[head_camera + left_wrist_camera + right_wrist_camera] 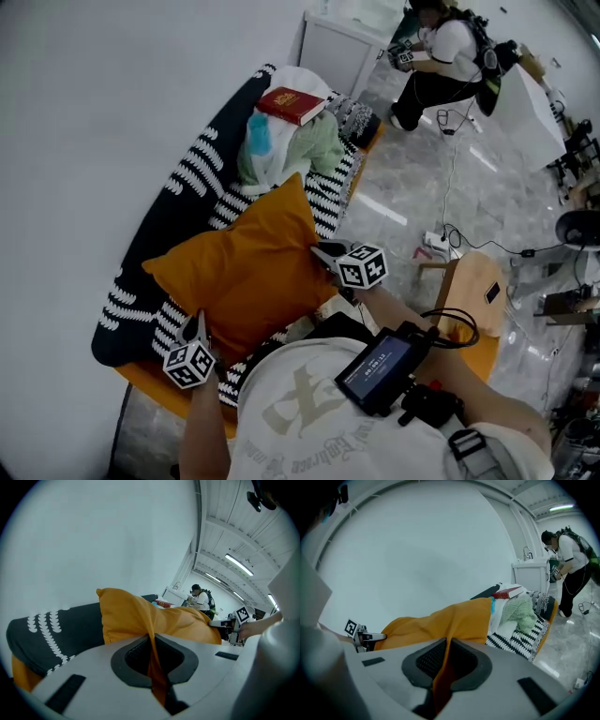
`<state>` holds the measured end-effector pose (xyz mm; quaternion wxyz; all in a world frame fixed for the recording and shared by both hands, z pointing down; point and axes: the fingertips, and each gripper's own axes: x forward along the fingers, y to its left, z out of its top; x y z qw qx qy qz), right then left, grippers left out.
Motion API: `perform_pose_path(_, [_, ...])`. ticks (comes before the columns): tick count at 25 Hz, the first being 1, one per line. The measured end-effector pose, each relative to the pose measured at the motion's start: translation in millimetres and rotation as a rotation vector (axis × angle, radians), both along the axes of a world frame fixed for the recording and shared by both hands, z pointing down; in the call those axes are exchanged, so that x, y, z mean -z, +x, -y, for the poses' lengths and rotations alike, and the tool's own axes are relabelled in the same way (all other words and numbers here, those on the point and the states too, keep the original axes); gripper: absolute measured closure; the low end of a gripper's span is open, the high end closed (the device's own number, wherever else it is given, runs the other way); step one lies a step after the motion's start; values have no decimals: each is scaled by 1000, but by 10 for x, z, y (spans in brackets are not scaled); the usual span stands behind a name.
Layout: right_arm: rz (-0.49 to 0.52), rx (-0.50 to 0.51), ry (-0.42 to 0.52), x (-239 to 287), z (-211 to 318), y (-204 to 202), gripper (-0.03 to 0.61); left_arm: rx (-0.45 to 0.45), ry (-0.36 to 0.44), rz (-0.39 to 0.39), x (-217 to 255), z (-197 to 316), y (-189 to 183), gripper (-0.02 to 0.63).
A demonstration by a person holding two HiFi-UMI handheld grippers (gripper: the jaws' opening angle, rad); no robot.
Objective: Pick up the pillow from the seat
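An orange pillow [244, 272] hangs between my two grippers above the black-and-white patterned seat [192, 178]. My left gripper [199, 330] is shut on the pillow's near-left corner; in the left gripper view the orange fabric [152, 667] is pinched in the jaws [152, 660]. My right gripper [326, 253] is shut on the pillow's right corner, and in the right gripper view a fold of the pillow [440, 620] runs down between the closed jaws [443, 667]. The pillow's far corner points toward the seat's far end.
At the seat's far end lie a red book [292, 103] on a heap of green and white cloth [286, 155]. A white cabinet [337, 47] stands beyond. Another person [445, 61] crouches on the tiled floor. A wooden stool [473, 291] and cables [450, 239] are at right.
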<state>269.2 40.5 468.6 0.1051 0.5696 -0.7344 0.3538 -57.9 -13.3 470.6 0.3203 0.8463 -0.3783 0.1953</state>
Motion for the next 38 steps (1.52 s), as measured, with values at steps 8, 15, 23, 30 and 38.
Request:
perform_pose_path(8, [-41, -21, 153, 582, 2, 444, 541, 11, 94, -21, 496, 29, 428, 594])
perform_pose_path(15, [-94, -45, 280, 1101, -11, 763, 541, 1, 209, -56, 1043, 54, 739, 594])
perform_pose_path(23, [-102, -43, 384, 1452, -77, 969, 543, 5, 303, -62, 1409, 9, 942, 594])
perform_pose_path(30, [-110, -47, 382, 1454, -86, 1055, 543, 9, 307, -58, 1427, -8, 1018, 594])
perform_pose_path(38, [-106, -66, 370, 1443, -110, 1118, 543, -10, 295, -50, 1438, 40, 1088, 594])
